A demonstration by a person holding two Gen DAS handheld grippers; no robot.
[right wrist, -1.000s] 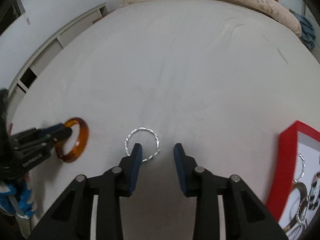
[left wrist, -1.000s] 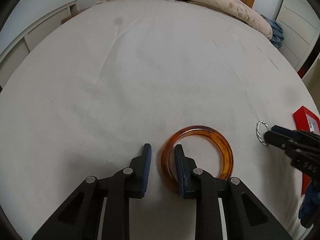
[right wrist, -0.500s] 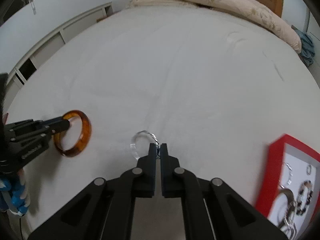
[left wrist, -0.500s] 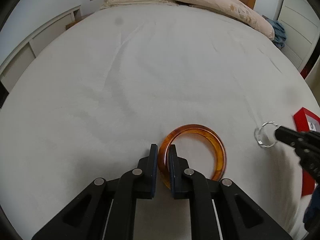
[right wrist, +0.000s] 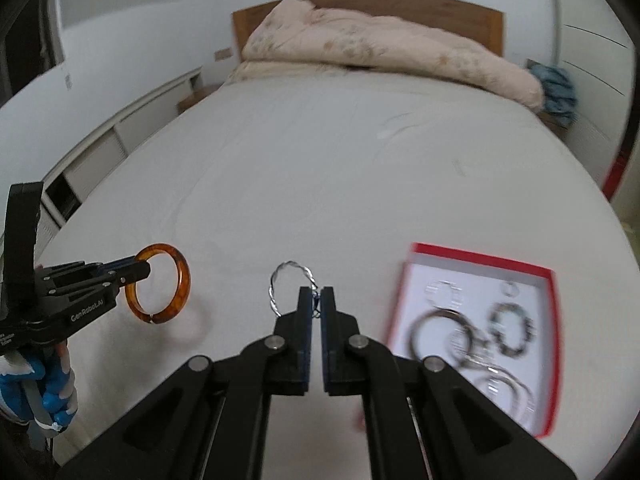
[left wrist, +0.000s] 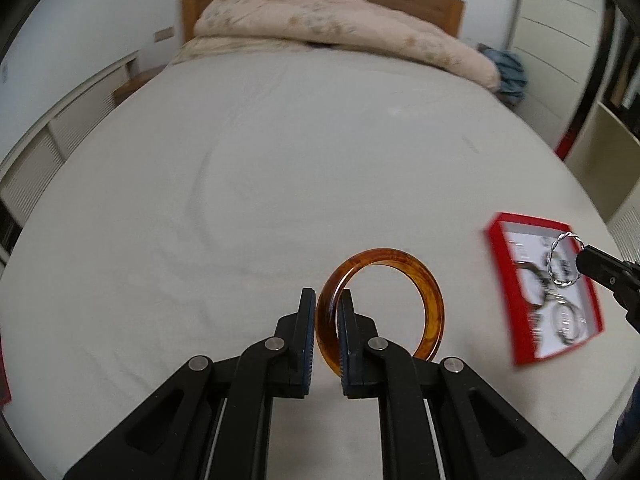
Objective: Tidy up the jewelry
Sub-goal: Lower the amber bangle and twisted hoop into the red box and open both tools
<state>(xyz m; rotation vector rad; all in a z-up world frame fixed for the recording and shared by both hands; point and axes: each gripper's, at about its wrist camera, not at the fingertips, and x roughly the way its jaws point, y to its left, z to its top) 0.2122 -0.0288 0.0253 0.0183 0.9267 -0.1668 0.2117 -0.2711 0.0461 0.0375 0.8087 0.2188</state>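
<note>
My left gripper (left wrist: 327,300) is shut on the rim of an amber bangle (left wrist: 430,300), which hangs in the air above the white bed sheet. The right wrist view shows that same left gripper (right wrist: 138,270) and amber bangle (right wrist: 180,280) at the left. My right gripper (right wrist: 316,292) is shut on a thin twisted silver bangle (right wrist: 282,276), also lifted off the sheet. In the left wrist view the silver bangle (left wrist: 558,260) hangs in front of a red jewelry box (left wrist: 508,292) on the right. That red box (right wrist: 476,260) is open and holds several bracelets.
The white bed sheet (left wrist: 280,168) spreads ahead. A folded floral duvet (left wrist: 332,28) lies against the wooden headboard (right wrist: 400,8). White cabinets (right wrist: 120,128) run along the left. A hand in a blue glove (right wrist: 48,384) holds the left gripper.
Both grippers closed on their bangles, the left on the amber one and the right on the silver one. Both then rose off the sheet, and the red box came more into view.
</note>
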